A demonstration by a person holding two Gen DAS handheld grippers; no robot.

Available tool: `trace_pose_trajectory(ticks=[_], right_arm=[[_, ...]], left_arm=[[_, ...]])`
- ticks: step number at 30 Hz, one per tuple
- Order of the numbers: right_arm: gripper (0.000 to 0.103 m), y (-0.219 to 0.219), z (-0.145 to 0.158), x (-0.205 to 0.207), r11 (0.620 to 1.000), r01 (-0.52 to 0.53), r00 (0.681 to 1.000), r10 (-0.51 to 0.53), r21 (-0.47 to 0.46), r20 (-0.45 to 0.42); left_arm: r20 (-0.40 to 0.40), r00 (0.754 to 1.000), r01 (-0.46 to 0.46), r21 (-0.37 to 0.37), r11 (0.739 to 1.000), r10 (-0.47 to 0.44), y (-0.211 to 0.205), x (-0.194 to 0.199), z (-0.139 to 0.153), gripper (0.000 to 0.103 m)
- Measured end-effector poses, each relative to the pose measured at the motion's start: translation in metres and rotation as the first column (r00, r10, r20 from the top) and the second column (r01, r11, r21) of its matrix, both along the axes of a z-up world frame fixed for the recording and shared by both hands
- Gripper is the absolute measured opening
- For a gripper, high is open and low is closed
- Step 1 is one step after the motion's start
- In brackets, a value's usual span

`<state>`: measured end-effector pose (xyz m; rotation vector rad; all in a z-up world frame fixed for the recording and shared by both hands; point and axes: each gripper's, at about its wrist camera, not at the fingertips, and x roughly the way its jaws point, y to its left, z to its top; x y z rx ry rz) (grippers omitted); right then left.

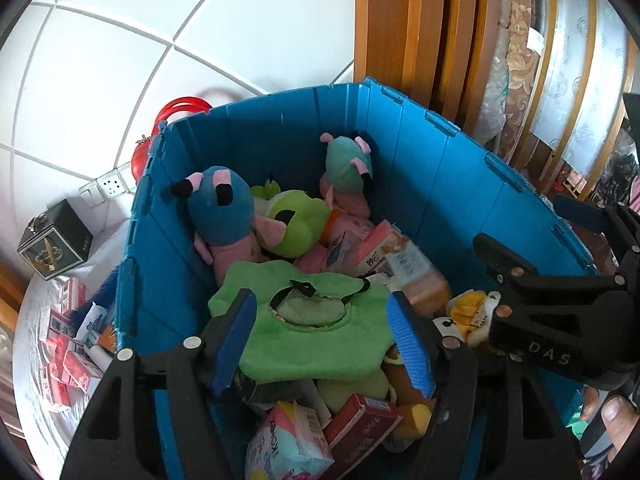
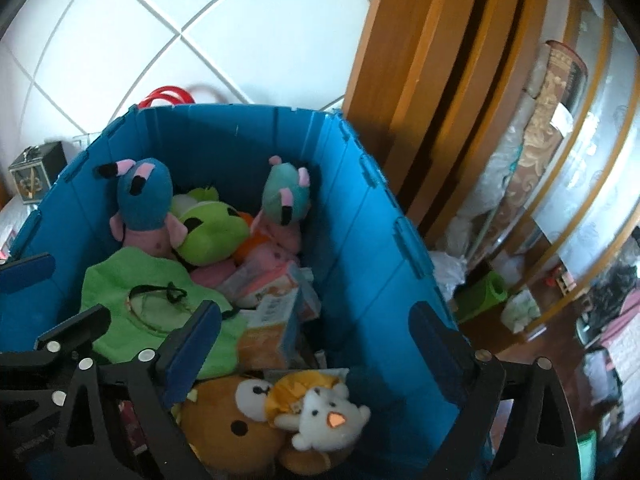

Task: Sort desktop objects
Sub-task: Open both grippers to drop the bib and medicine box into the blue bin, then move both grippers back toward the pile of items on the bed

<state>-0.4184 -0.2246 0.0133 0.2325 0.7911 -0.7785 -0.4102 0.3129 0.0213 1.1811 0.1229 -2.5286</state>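
Far left, outside the bin: dark green cube-shaped gift box on the white tabletop, w/ a scatter of small red-and-white cartons near the bin wall. Big blue plastic folding crate fills centre of both views, packed w/ toys + boxes. Inside, L to R: blue-headed pink-bodied plush, lime green round plush, teal-headed pink plush against back wall. In front, flat green fabric bib-like piece w/ black cord on top of the pile, orange-pink cartons just beside it. Left gripper hovers over the green fabric, blue-padded fingers spread apart, gripping nothing. Right gripper also wide apart, empty, above brown bear plush and white-and-yellow chick plush, which touch each other at crate's near right corner. Wood door frame beyond the crate on the right.
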Motion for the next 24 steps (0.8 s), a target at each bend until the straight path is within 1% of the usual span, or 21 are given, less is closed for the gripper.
trace_pose_trajectory(ticks=[2, 4, 8, 10, 12, 15, 18, 20, 24], right_arm=[[0.103, 0.004, 0.005, -0.008, 1.000, 0.005, 1.000, -0.005, -0.010, 0.020], [0.103, 0.012, 0.012, -0.019, 0.999, 0.018, 0.999, -0.017, -0.033, 0.045], [0.103, 0.032, 0.026, -0.039, 0.997, 0.035, 0.993, -0.027, -0.073, 0.112], [0.103, 0.044, 0.032, -0.047, 0.997, 0.029, 0.987, -0.017, -0.074, 0.158], [0.103, 0.059, 0.038, -0.053, 0.997, 0.003, 0.979, 0.012, -0.073, 0.205], [0.103, 0.079, 0.040, -0.052, 0.997, -0.041, 0.971, 0.056, -0.069, 0.233], [0.103, 0.098, 0.045, -0.047, 0.995, -0.076, 0.960, 0.089, -0.060, 0.265], [0.103, 0.112, 0.050, -0.044, 0.993, -0.096, 0.949, 0.110, -0.064, 0.296], [0.103, 0.146, 0.066, -0.032, 0.985, -0.156, 0.916, 0.173, -0.076, 0.362]], left_arm=[[-0.011, 1.000, -0.010, -0.012, 1.000, 0.010, 0.001, 0.008, 0.003, 0.067], [-0.040, 0.999, -0.012, -0.009, 1.000, 0.012, 0.000, 0.018, 0.009, 0.067], [-0.122, 0.993, -0.003, -0.033, 0.999, -0.001, 0.000, 0.048, 0.024, 0.067], [-0.175, 0.984, 0.007, -0.029, 1.000, -0.012, -0.002, 0.065, 0.030, 0.067], [-0.221, 0.975, -0.005, -0.033, 0.999, -0.003, -0.007, 0.083, 0.037, 0.067], [-0.261, 0.965, -0.050, -0.060, 0.997, 0.033, -0.017, 0.108, 0.045, 0.067], [-0.301, 0.952, -0.077, -0.055, 0.996, 0.057, -0.032, 0.132, 0.051, 0.067], [-0.315, 0.946, -0.107, -0.069, 0.992, 0.080, -0.042, 0.148, 0.054, 0.067], [-0.327, 0.938, -0.153, -0.094, 0.984, 0.114, -0.065, 0.179, 0.054, 0.067]])
